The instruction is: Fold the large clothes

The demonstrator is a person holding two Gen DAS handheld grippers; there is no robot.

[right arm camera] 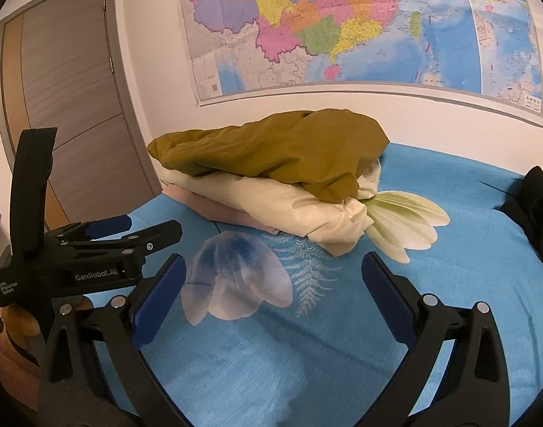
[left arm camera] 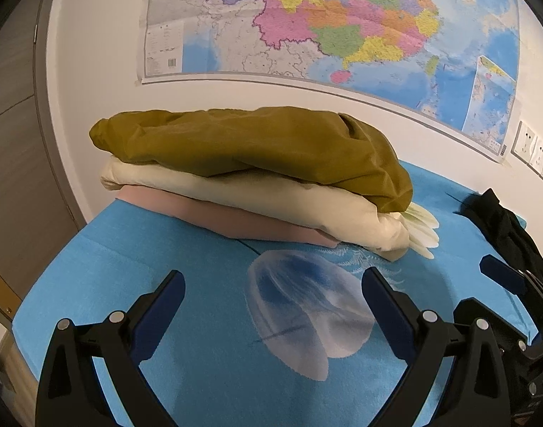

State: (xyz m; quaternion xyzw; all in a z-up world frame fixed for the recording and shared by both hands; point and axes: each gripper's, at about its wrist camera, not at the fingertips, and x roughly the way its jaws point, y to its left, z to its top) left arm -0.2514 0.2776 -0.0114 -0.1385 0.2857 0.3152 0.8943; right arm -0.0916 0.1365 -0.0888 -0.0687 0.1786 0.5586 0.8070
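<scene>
At the far left of the right wrist view a grey door (right arm camera: 68, 106) is seen, and below it, at the left edge, the left gripper (right arm camera: 129, 227) appears from the side, its blue-tipped fingers pointing right over the bed (right arm camera: 307, 356); from this angle the gap between its jaws cannot be judged. In its own view the left gripper (left arm camera: 273, 299) is shown low in the frame with jaws wide apart and nothing between them, held over the blue sheet's pale flower print (left arm camera: 307, 313).

In the middle of both views a stack of folded clothes is seen on the bed against the wall: an olive garment (left arm camera: 250, 146) on top, a cream one (left arm camera: 257, 195) under it, and a pink one (left arm camera: 235, 222) at the bottom (only its edge shows). Above the stack a coloured map (left arm camera: 324, 25) is fixed to the white wall.

The right gripper (right arm camera: 273, 277) is seen at the bottom of its view, jaws likewise spread apart and empty, over the sheet beside a fern print (right arm camera: 307, 270). At the lower right of the left wrist view the right gripper (left arm camera: 499, 277) shows partly.

At the right edge a black garment (left arm camera: 509, 235) lies crumpled on the bed, well apart from the stack, and sockets (left arm camera: 534, 149) are seen on the wall above it.
</scene>
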